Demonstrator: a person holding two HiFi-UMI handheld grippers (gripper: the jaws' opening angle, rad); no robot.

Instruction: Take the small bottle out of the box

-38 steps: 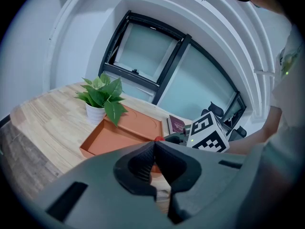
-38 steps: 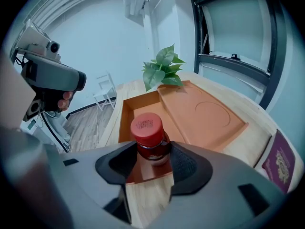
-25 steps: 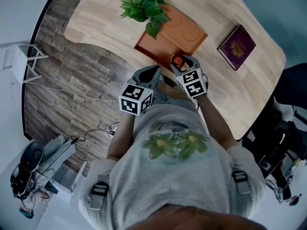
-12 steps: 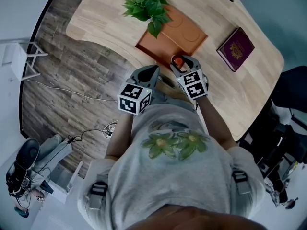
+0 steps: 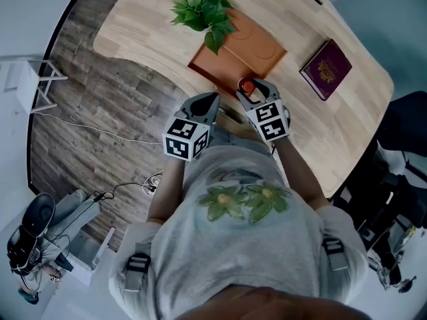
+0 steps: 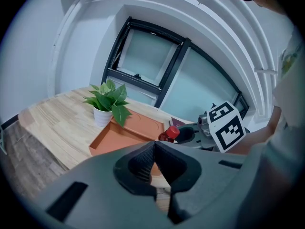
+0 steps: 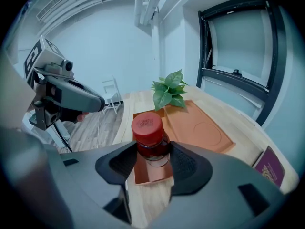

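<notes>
A small dark bottle with a red cap (image 7: 150,133) is clamped between the jaws of my right gripper (image 7: 151,151), held above the near end of the orange box (image 7: 205,128). In the head view the red cap (image 5: 247,85) shows at the tip of the right gripper (image 5: 249,89), over the table's near edge beside the orange box (image 5: 257,42). My left gripper (image 5: 212,99) is shut and empty, just left of the bottle and off the table edge. From the left gripper view (image 6: 153,145), the bottle (image 6: 169,134) is seen in the right gripper's grip.
A potted green plant (image 5: 203,12) stands at the far left corner of the orange box. A dark red booklet (image 5: 325,69) lies on the wooden table (image 5: 147,25) to the right. Below the table's curved edge is wood floor with cables (image 5: 107,132).
Both grippers hold nearly the same place; the right one still grips the bottle. Only the head view has shifted slightly.
</notes>
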